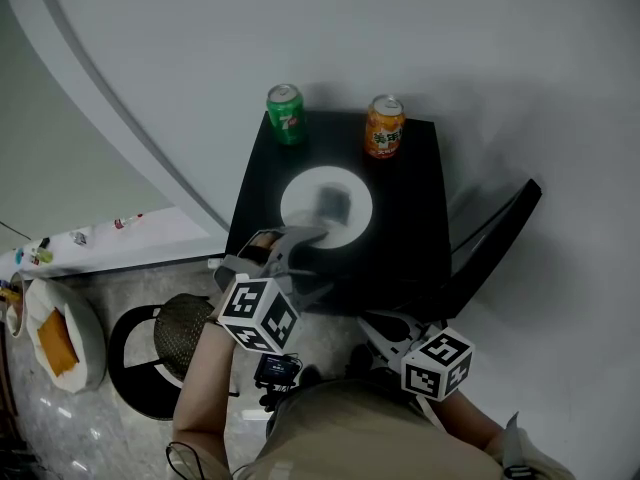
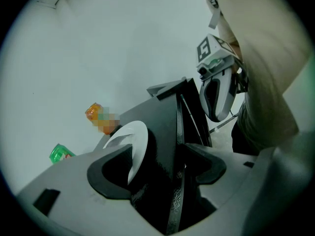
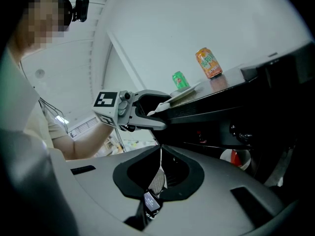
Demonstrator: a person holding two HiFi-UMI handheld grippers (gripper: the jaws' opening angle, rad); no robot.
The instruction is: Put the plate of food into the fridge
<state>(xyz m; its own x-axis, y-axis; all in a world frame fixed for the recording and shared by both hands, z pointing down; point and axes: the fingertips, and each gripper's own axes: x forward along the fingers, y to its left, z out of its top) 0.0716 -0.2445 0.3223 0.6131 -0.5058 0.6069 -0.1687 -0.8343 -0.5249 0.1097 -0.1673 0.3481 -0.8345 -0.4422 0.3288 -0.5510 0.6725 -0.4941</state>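
A white plate [image 1: 300, 193] with a dark blurred patch in its middle lies on top of a black mini fridge [image 1: 410, 198]. My left gripper [image 1: 300, 243] is at the plate's near-left rim, open. In the left gripper view its jaws [image 2: 160, 163] straddle the fridge's top edge, with the plate [image 2: 133, 136] just beyond one finger. The right gripper view shows those jaws above and below the plate's rim [image 3: 184, 92]. My right gripper [image 1: 375, 323] hangs low in front of the fridge, its tips [image 3: 160, 149] shut together. The fridge door [image 1: 495, 243] stands open to the right.
A green can [image 1: 285, 113] and an orange can [image 1: 385, 126] stand at the back of the fridge top. At the far left a second white plate [image 1: 85, 353] carries orange food. A black ring with a mesh basket [image 1: 180, 333] stands on the floor left of me.
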